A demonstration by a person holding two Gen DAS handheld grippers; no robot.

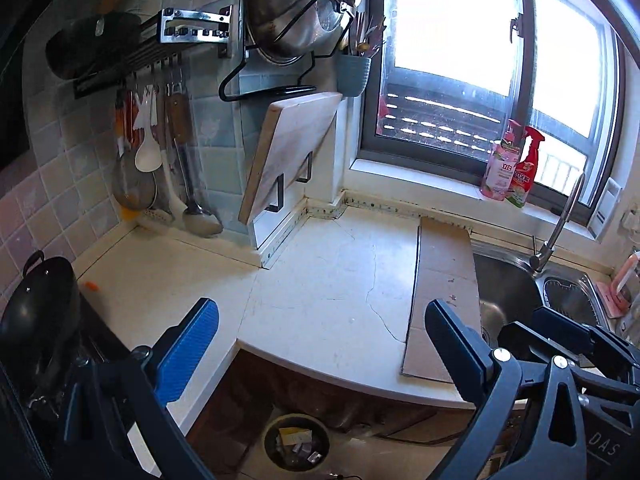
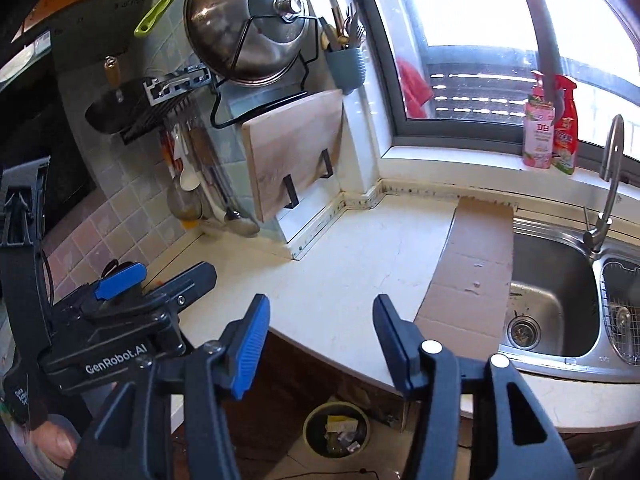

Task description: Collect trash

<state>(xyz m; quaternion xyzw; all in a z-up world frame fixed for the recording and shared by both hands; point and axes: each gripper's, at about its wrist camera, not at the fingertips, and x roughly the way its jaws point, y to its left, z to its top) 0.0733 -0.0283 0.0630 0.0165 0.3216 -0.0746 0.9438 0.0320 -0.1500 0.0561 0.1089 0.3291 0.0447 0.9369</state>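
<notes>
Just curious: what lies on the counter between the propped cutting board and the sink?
A flat cardboard sheet beside the sink; otherwise bare counter below the cutting board, in both views.

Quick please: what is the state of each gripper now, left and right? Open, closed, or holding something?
Left gripper: open wide, holding nothing.
Right gripper: open, nothing between its fingers.

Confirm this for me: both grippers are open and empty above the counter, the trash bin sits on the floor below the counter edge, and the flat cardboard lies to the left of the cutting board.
One detail is wrong. The flat cardboard lies beside the sink, well right of the cutting board, as the right wrist view shows. The left gripper and right gripper are open and empty, and the trash bin sits on the floor below the counter edge.
</notes>
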